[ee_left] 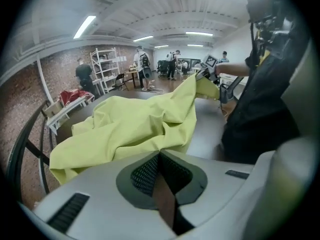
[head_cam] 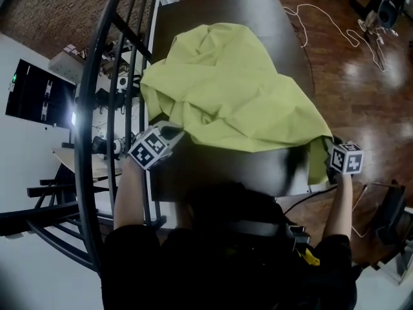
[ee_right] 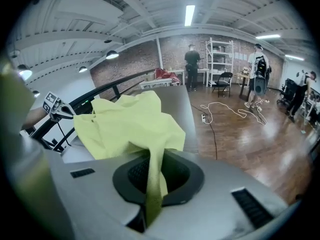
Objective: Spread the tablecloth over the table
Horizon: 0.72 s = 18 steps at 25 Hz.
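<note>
Dark table (head_cam: 258,173) under us carries the yellow-green tablecloth (head_cam: 226,82), bunched mid-table and short of the near edge. We judge it light, soft and floppy. Left gripper (ee_left: 161,164) and right gripper (ee_right: 150,169) each clamp a near corner.

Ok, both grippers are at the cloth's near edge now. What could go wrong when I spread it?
1. The left gripper seems to pinch only the very edge of the tablecloth at its jaw tips, so a tug could slip it free. The right gripper holds a deeper fold.
2. The cloth lies bunched and already overhangs the near right corner of the table, whose far end is bare. Pulling it nearer may drag it off.
</note>
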{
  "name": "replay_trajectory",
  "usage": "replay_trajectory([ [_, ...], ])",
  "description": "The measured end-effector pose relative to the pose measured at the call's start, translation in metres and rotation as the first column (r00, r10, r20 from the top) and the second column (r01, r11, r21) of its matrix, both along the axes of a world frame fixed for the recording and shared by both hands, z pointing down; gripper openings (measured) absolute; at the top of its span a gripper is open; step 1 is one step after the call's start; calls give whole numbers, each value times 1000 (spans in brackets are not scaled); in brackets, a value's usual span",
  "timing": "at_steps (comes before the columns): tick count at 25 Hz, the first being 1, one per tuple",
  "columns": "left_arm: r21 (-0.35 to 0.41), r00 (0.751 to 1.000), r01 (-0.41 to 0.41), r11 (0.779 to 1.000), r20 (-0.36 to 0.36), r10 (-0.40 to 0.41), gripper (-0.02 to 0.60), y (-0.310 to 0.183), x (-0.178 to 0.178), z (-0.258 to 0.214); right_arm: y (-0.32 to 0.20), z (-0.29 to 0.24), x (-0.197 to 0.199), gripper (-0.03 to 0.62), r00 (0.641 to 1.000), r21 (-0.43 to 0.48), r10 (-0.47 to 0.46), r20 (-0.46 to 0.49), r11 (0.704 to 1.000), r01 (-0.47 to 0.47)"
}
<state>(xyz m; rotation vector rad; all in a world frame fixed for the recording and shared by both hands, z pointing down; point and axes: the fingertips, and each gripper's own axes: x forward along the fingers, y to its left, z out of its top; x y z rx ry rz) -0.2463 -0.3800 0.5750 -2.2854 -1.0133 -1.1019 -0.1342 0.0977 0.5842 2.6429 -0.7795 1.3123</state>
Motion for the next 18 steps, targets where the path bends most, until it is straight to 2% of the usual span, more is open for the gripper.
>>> replay_trajectory([
  [4,0,999,-1,1000,46,1,6,-12,-47,-15,12,-10,-18,3,999,-59,-36,-5,998,36],
  [7,7,993,-18,1000,114,17,5,-10,-92,-18,12,-14,-43,3,991,-93,-135,17,986,136],
  [9,-27,988,-21,999,151,25,6,-3,-119,-24,18,-15,-56,3,983,-108,-182,27,977,184],
  [11,-49,983,-6,999,182,15,6,-3,-137,-29,22,-18,-62,3,982,-115,-185,38,975,188],
  [15,-53,978,26,998,210,-14,6,-12,-146,-28,22,-16,-61,3,978,-96,-201,56,974,205],
  [18,-36,972,-4,999,236,13,6,-11,-135,-18,6,-12,-52,3,966,-98,-251,67,962,256],
])
